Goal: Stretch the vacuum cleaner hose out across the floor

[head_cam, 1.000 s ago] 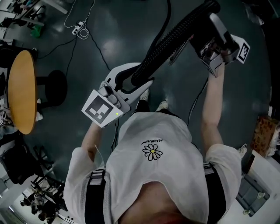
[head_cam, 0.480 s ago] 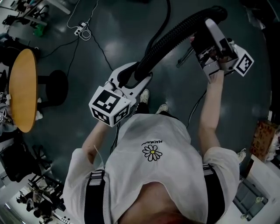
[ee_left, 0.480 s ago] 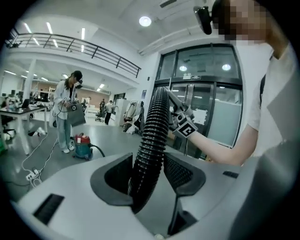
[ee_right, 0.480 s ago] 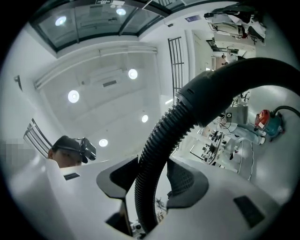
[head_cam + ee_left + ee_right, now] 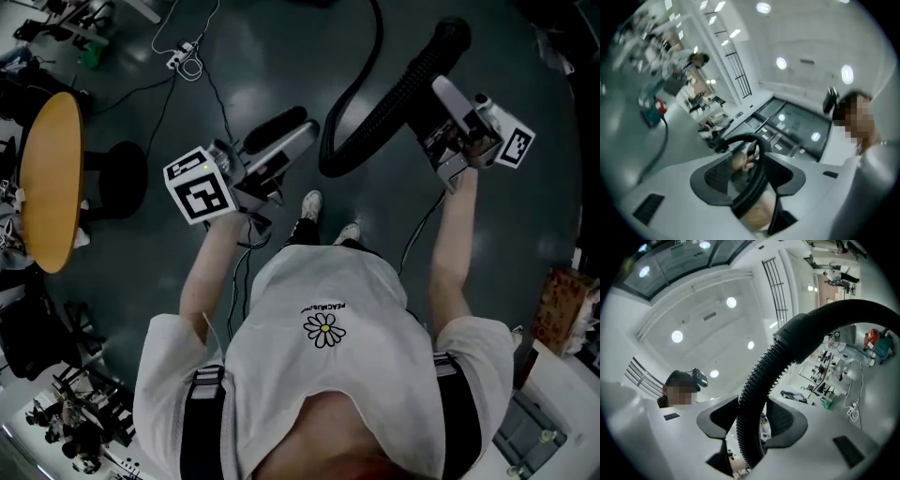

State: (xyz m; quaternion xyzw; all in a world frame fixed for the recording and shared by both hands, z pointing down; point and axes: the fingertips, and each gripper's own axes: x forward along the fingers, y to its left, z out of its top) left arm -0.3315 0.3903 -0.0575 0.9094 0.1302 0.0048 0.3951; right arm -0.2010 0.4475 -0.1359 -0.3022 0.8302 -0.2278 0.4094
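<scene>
The hose point(image 5: 375, 103) leaves the head view at the top edge, so I can't see its far end. I also can't tell whether its low loop, hanging ahead of my shoes point(image 5: 309, 202), touches the floor. My left gripper view is smeared, and everything beyond the jaws is hard to read.

My right claw point(image 5: 433, 94) is up and to the right of the shoes. Its jaws are closed on the ribbed hose point(image 5: 759, 380), with a pad pressing on each side, just below the smooth black cuff point(image 5: 820, 324). From there the hose drops into the loop and climbs away again.

My left claw point(image 5: 307, 127) is level, ahead and left of the shoes, with its tips just beside the loop. Its jaws have just been opening and stand well apart. The hose point(image 5: 757, 183) shows in the gap with daylight on both sides, gripped by neither pad.

I count one hose, two claws and two shoes.
</scene>
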